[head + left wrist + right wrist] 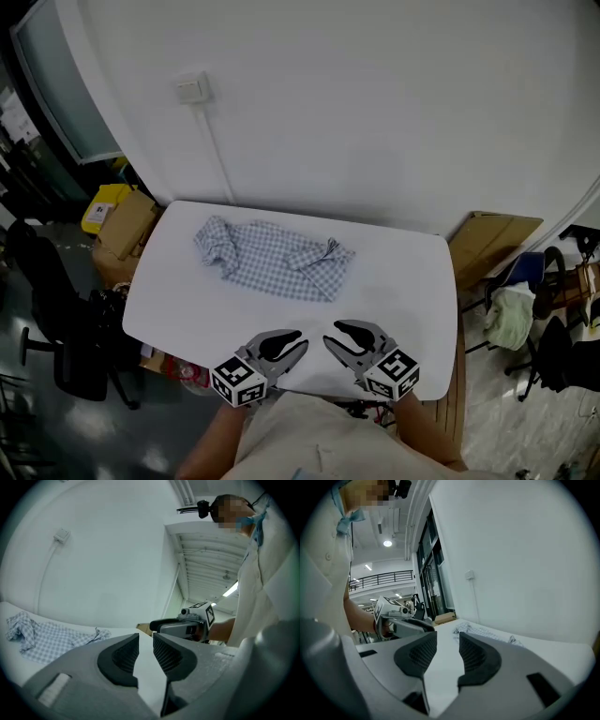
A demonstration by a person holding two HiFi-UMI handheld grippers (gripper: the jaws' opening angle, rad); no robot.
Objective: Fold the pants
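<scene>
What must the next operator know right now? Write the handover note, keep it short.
Left gripper: jaws slightly apart, nothing between them.
Right gripper: jaws apart, empty.
Both are over the near edge of the white table, clear of the cloth.
Pants: checked, rumpled, on the far half of the table, with the left end bunched up.
Done: no tidy fold shows yet.
Left: reach in, grasp the pants, and fold them.

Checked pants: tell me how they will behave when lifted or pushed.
The pants lie rumpled in soft folds, so probably floppy, sagging from one grip. The thin cloth looks light. Pushed on the smooth table, they would likely bunch.
</scene>
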